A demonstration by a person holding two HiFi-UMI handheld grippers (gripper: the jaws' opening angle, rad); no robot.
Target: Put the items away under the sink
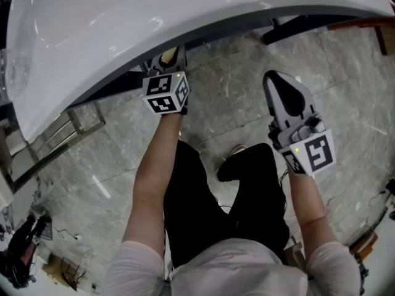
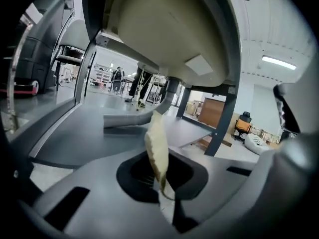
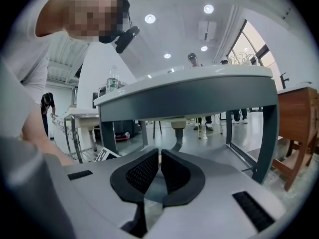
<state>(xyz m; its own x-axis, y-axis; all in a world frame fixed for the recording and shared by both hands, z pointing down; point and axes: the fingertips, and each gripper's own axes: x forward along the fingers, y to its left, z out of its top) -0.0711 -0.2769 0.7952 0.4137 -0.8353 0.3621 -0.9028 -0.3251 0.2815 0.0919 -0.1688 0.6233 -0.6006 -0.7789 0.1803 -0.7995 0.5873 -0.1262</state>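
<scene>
- Across the top of the head view: white sink (image 1: 123,17) with a curved rim, cut off at the left, top and right picture edges. It hides everything beneath it from above.
- bowl underside (image 2: 164,29) fills the upper part of the left gripper view. A dark frame leg (image 2: 225,116) stands at its right.
- grey shelf (image 2: 75,133) sits below the bowl, flat, with its near part bare. The far edge is hard to make out. A grey pipe (image 2: 130,118) lies on it and runs toward the drain (image 2: 168,89).
- Open gap between the bowl underside and the shelf. It is widest at the left of that view, and the frame leg bounds it on the right.
- marble floor (image 1: 234,110) is open between the two grippers in front of the sink. The person's legs (image 1: 203,208) in black and a dark shoe (image 1: 229,167) are just behind.
- left gripper (image 1: 169,61): tips tucked at the sink rim and partly hidden from above; the marker cube (image 1: 166,92) is in plain sight. In its own view the jaws are clamped on a thin cream flat item (image 2: 156,143), seen edge-on. It stands up out of the pads, slightly tilted. Can't tell whether it is cloth or sponge. It is in the jaws at the mouth of the under-sink space, not on the shelf.
- right gripper (image 3: 159,156): outside the sink and clear of the rim, facing the sink front. Pads are closed together with nothing between them.
</scene>
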